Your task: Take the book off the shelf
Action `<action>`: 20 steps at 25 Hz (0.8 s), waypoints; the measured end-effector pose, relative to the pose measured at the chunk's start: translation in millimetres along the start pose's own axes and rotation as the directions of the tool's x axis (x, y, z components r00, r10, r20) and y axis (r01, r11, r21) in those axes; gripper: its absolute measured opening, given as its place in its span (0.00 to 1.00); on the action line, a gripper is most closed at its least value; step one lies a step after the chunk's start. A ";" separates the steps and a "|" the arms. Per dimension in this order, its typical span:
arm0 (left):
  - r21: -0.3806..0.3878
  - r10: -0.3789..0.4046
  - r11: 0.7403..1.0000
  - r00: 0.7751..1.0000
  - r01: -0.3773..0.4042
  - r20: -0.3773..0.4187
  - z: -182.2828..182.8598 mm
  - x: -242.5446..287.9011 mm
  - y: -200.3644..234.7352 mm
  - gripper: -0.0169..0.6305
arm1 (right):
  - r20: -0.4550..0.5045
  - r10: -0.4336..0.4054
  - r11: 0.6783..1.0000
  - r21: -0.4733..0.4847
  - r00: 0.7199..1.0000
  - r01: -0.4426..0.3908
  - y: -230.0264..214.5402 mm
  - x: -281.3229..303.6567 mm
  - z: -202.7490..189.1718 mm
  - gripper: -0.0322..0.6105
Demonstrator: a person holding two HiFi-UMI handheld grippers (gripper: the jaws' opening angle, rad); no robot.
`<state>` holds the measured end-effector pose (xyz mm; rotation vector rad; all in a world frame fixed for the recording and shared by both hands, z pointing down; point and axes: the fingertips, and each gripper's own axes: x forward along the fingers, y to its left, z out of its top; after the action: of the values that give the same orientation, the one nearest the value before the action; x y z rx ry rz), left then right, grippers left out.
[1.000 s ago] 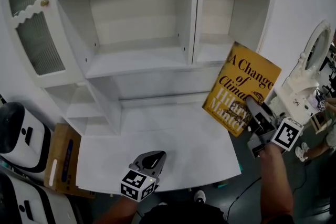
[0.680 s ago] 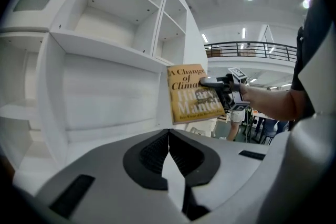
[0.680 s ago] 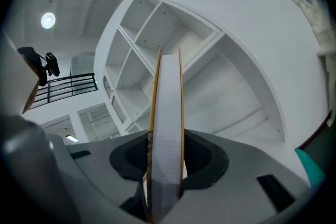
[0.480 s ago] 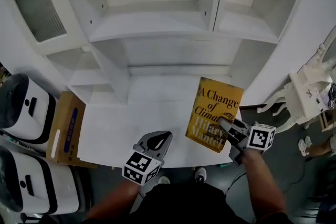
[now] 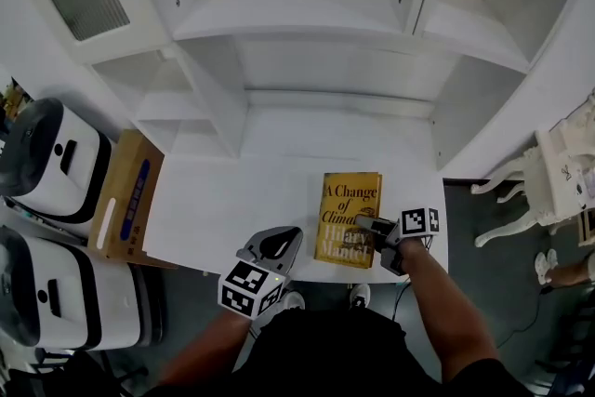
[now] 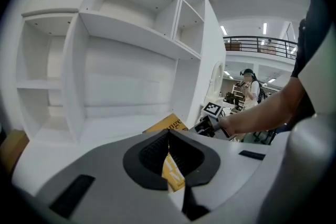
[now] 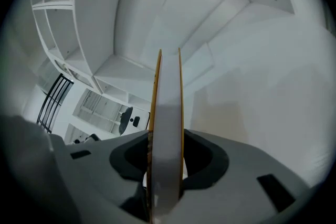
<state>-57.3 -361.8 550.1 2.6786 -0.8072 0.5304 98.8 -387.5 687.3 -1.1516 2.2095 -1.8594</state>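
Two tongs in view: my right gripper (image 5: pixel 374 228) pinches the yellow book (image 5: pixel 346 214) by its near right edge, down at the white desk (image 5: pixel 232 209), off the shelves (image 5: pixel 307 14). My left gripper (image 5: pixel 277 246) hovers just left of the book, jaws pressed together, empty.

The book (image 5: pixel 348 231) has a yellow paper jacket with a slight sheen, and its page edges look like pale, matt paper. The right tongs (image 5: pixel 370 226) and left tongs (image 5: pixel 282 242) are smooth, matt grey plastic. The shelf (image 5: pixel 307 14) and the tabletop (image 5: pixel 232 209) look smoothly painted white with a satin finish. By the tabletop's left edge, a cardboard box (image 5: pixel 125 200) is dull brown.
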 end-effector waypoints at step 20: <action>-0.058 0.061 0.996 0.998 -0.062 -0.028 -15.6 -1.5 12.6 0.04 | -0.094 -0.244 0.969 -0.063 0.965 0.239 -58.6 50.5 -7.8 0.42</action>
<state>-69.8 -365.3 565.4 2.5950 -0.8862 0.5463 88.3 -409.2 761.2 -1.4257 2.2708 -2.0014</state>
